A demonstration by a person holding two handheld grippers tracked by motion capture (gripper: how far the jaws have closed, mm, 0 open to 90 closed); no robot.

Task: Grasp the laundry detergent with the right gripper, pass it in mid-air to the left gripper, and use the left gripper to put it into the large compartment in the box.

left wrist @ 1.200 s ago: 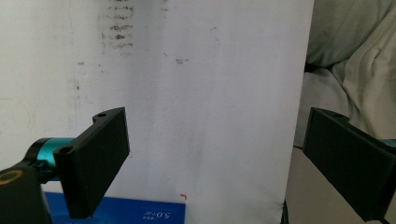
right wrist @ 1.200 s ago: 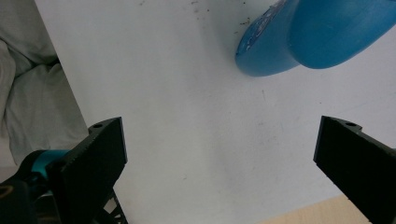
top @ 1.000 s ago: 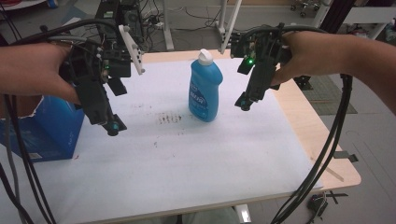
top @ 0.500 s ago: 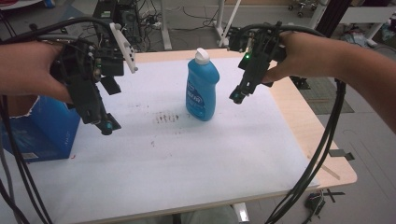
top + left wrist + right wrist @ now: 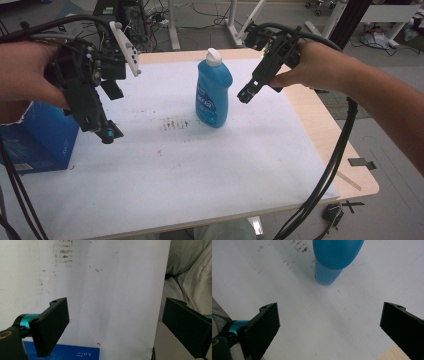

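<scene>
So there's a blue bottle (image 5: 213,92) standing upright on the white sheet (image 5: 200,170) that covers the table (image 5: 320,135), toward the far side and about mid-width. White cap on top, flattish body that gets wider at the shoulders, and a label on the front with print too small to read. It looks like plain opaque blue plastic, so I can't tell how full it is. In the right gripper view you get its lower half from above (image 5: 334,257), the bulge of the body and the narrower base sitting on the sheet.

The right gripper (image 5: 243,96) hangs in the air just beside the bottle on its right, not touching it, jaws spread wide with nothing between them. The left gripper (image 5: 107,134) is well off to the left, above the sheet, jaws also spread wide and empty.

A blue box (image 5: 42,137) sits at the left edge of the table, near the left gripper. Top edge looks torn, but what's in it can't be seen. Some brownish smudges (image 5: 173,123) mark the sheet just left of the bottle.
</scene>
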